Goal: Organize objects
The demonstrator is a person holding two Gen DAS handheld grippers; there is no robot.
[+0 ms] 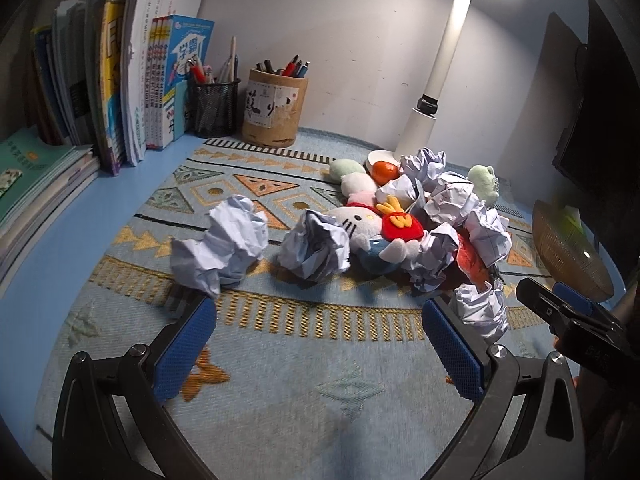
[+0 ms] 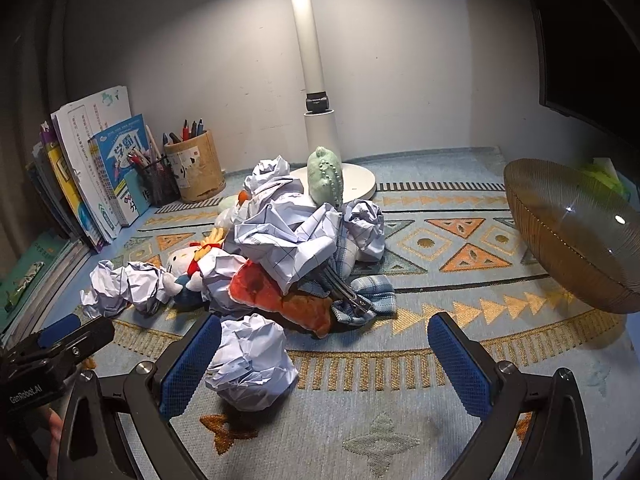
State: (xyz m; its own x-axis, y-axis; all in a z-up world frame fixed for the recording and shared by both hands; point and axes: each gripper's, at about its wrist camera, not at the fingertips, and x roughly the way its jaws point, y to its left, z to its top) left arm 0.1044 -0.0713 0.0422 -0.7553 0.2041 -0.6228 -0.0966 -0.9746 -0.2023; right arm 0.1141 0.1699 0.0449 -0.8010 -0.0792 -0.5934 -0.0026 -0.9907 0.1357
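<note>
A heap of crumpled paper balls (image 2: 288,232) and soft toys lies on the patterned mat. In it are a white cat plush (image 1: 360,224), an orange-red plush (image 2: 280,296), a green cactus plush (image 2: 325,176) and an orange fruit (image 1: 384,170). My right gripper (image 2: 326,364) is open, low over the mat. One paper ball (image 2: 252,360) sits inside its gap, against the left finger (image 2: 192,368). My left gripper (image 1: 320,344) is open and holds nothing. Two loose paper balls (image 1: 220,248) (image 1: 316,248) lie just beyond it. The right gripper (image 1: 560,312) shows at that view's right edge.
A ribbed brown bowl (image 2: 572,240) stands at the right. The white lamp base (image 2: 352,184) is behind the heap. A bamboo pen cup (image 1: 274,108), a mesh pen cup (image 1: 214,110) and upright books (image 1: 132,80) line the back left. A plaid cloth (image 2: 372,292) lies under the heap.
</note>
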